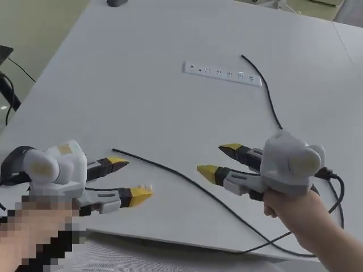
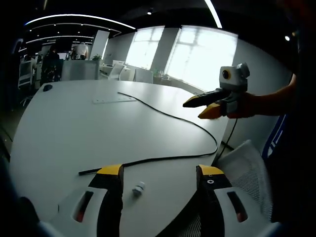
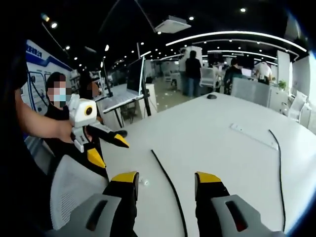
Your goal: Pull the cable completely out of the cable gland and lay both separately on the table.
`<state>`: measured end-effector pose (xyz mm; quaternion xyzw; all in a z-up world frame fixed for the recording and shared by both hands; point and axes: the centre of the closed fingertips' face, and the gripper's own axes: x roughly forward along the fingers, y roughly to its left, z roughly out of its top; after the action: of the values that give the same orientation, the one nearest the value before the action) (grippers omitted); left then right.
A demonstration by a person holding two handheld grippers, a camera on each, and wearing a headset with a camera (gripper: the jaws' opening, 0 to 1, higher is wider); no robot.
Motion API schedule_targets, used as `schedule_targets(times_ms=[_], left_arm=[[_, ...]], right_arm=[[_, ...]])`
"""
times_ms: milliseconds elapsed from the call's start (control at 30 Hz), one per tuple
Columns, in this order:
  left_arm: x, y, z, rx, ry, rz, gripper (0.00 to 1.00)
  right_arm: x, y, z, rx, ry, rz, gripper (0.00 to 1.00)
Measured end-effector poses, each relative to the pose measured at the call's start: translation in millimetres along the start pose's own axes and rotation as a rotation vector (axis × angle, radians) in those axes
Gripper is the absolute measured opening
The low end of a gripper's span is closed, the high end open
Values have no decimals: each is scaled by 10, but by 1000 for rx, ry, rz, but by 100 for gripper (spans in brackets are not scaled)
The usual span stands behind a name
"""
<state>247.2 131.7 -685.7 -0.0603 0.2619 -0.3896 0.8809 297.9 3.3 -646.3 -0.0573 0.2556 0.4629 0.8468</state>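
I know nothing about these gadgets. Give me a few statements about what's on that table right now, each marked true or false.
1. The left gripper and the right gripper are both open and hold nothing. True.
2. The black cable is threaded through the cable gland. False: the gland lies on the table apart from the cable's end.
3. A white power strip lies beyond the grippers. True.
4. The right gripper clamps the black cable. False: its jaws are open and the cable lies on the table.
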Motion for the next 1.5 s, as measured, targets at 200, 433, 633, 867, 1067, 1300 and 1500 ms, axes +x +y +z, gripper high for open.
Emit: schedule_targets(times_ms=[200,433,633,867,1067,1300,1500], left_arm=[[-82,-43,74,-3,-23,5,66],[-171,-105,116,15,-31,9,70],[-214,-150,45,60,0,3,78],[-223,-127,-83,63,38,20,87],[-243,-65,-129,41,52,40,94],[-270,10,-164,26,66,62,99],[-290,62,-229,36,101,77,99]], right_arm=[[-233,68,-114,35,-29,-19,52],[-406,216,-228,34,-40,-26,63],[-495,261,-350,43,-35,-40,71],[-537,291,-646,39,30,-26,80],[-526,301,-677,76,27,-17,96],[-513,312,-720,77,55,-20,99],[-544,250,-819,80,101,-45,99]])
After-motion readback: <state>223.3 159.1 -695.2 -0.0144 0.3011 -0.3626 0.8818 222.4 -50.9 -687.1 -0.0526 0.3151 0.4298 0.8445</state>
